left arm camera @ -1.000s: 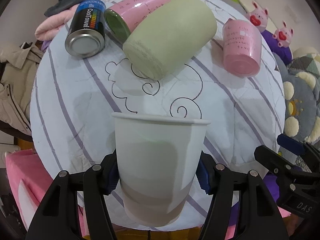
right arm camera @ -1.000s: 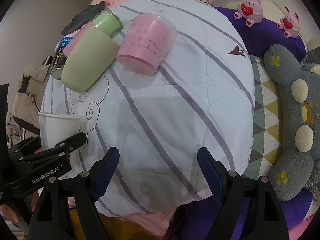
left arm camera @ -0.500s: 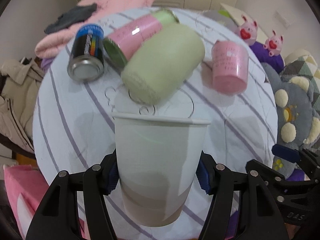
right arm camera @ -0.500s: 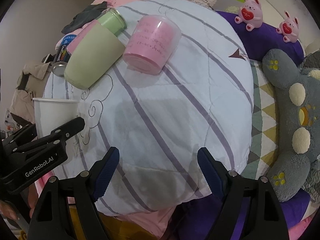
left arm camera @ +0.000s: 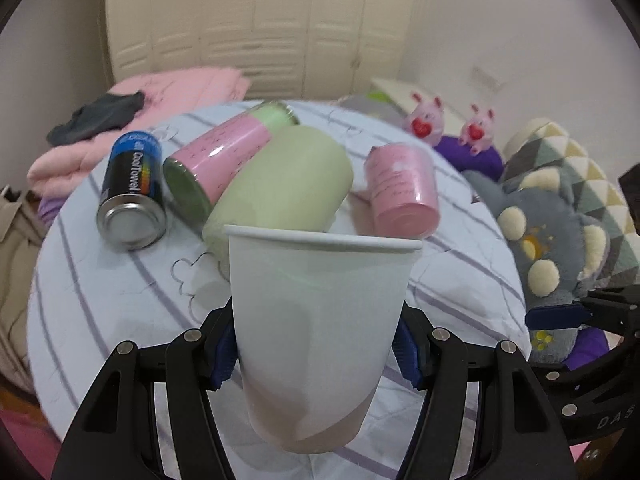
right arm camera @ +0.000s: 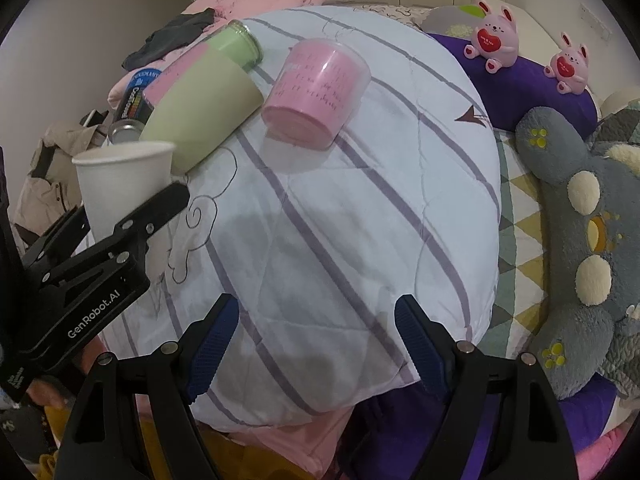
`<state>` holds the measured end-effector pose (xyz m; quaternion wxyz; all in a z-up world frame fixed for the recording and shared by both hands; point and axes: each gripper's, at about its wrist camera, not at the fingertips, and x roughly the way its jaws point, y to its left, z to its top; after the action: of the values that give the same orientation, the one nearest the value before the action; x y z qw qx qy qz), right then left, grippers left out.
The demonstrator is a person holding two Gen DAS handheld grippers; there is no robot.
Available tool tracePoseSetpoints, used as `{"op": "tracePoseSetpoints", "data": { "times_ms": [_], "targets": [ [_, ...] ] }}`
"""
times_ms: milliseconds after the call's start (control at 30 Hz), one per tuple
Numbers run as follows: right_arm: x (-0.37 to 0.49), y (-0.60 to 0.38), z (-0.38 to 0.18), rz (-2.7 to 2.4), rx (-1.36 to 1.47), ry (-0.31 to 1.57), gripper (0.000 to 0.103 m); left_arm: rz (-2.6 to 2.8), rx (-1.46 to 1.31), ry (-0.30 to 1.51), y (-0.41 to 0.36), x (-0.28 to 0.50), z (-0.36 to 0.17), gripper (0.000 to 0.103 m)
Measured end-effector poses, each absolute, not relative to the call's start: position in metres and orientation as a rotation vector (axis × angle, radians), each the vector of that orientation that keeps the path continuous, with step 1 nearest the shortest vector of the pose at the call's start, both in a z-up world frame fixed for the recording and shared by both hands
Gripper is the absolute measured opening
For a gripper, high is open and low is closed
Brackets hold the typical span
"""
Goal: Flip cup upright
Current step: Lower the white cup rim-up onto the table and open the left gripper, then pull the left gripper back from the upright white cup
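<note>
My left gripper (left arm camera: 318,350) is shut on a white paper cup (left arm camera: 320,320), rim up, held upright above the near edge of the striped white quilt (left arm camera: 120,312). The same cup (right arm camera: 120,184) and left gripper (right arm camera: 132,220) show at the left of the right wrist view. My right gripper (right arm camera: 316,340) is open and empty over the quilt's front edge (right arm camera: 320,260).
On the quilt lie a green cup (left arm camera: 280,188), a pink-and-green tumbler (left arm camera: 224,156), a blue can (left arm camera: 132,192) and a pink cup (left arm camera: 402,192). A grey plush (right arm camera: 580,240) and pink bunny toys (right arm camera: 496,40) lie to the right. Pink bedding (left arm camera: 180,88) lies behind.
My left gripper has tilted up and lifted with the white cup, so the wardrobe now shows behind. The right gripper has moved slightly and stays open.
</note>
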<state>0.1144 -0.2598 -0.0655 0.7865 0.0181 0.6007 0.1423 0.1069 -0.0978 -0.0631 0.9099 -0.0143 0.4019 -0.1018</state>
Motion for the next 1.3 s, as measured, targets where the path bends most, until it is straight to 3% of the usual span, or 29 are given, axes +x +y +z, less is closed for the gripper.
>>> {"op": "tracePoseSetpoints", "data": {
  "times_ms": [367,533,600,667,800,1300],
  "targets": [
    [0.094,-0.247,-0.070,0.280,0.033,1.305,0.082,-0.303,-0.090,0.670,-0.087,0.085,-0.087,0.065],
    [0.080,-0.244,-0.074,0.259,0.042,1.313,0.082,-0.290,-0.057,0.688,-0.083,0.077,-0.093,0.064],
    [0.076,-0.243,-0.074,0.257,0.046,1.311,0.082,-0.289,-0.044,0.682,-0.084,0.072,-0.092,0.066],
    [0.071,-0.241,-0.074,0.249,0.044,1.309,0.082,-0.286,-0.039,0.671,-0.084,0.067,-0.090,0.079],
    [0.061,-0.238,-0.073,0.248,0.041,1.305,0.082,-0.281,-0.006,0.630,-0.088,0.054,-0.083,0.088],
    [0.029,-0.232,-0.057,0.223,0.041,1.245,0.082,-0.269,0.004,0.606,-0.089,0.033,-0.065,0.088]
  ]
}}
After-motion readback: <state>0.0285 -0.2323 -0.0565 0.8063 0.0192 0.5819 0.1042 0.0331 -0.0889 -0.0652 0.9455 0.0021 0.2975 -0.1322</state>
